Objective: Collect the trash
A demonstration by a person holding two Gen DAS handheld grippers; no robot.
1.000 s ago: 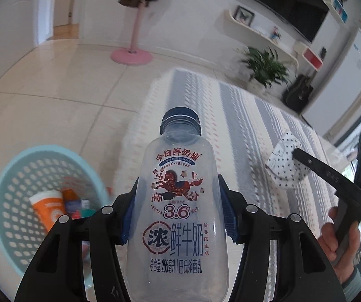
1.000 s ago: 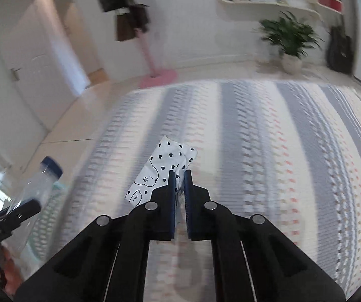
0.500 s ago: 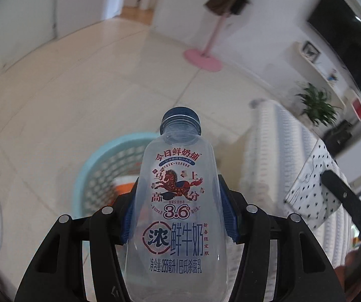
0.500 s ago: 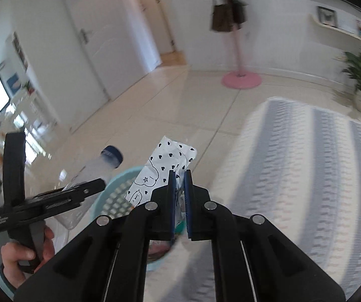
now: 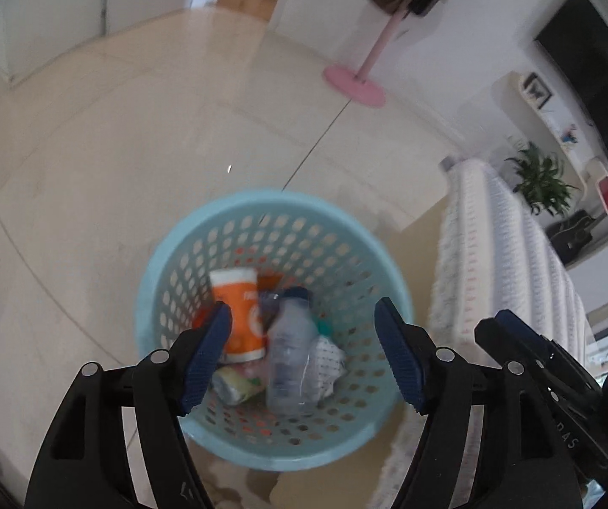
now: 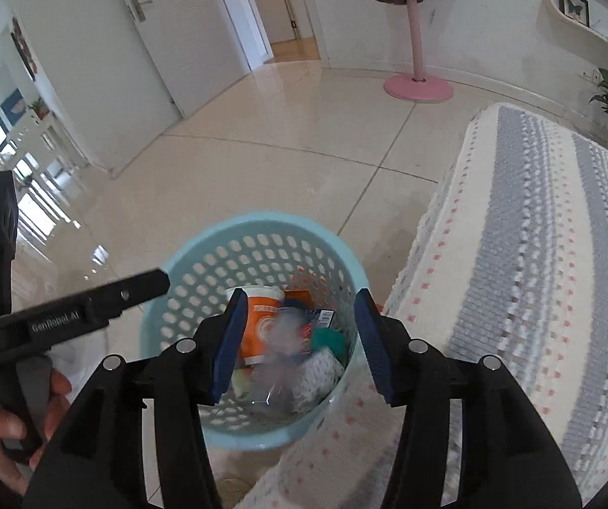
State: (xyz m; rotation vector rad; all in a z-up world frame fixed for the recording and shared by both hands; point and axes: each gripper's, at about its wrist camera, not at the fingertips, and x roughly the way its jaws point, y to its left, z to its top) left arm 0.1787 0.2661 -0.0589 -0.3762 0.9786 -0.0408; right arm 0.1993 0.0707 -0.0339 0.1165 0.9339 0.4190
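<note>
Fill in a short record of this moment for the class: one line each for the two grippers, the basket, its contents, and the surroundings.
left gripper: open, empty, above the basket
right gripper: open, empty, above the basket
basket: pale blue, perforated, standing on the tiled floor
contents: clear bottle, orange cup, dotted packet, other scraps too blurred to name
surroundings: striped cover beside the basket; pink coat stand behind

Pink coat stand (image 6: 417, 85) on glossy tiled floor (image 6: 261, 161), striped blanket (image 6: 550, 263), potted plant (image 5: 543, 178), white door (image 6: 134, 42)
</note>
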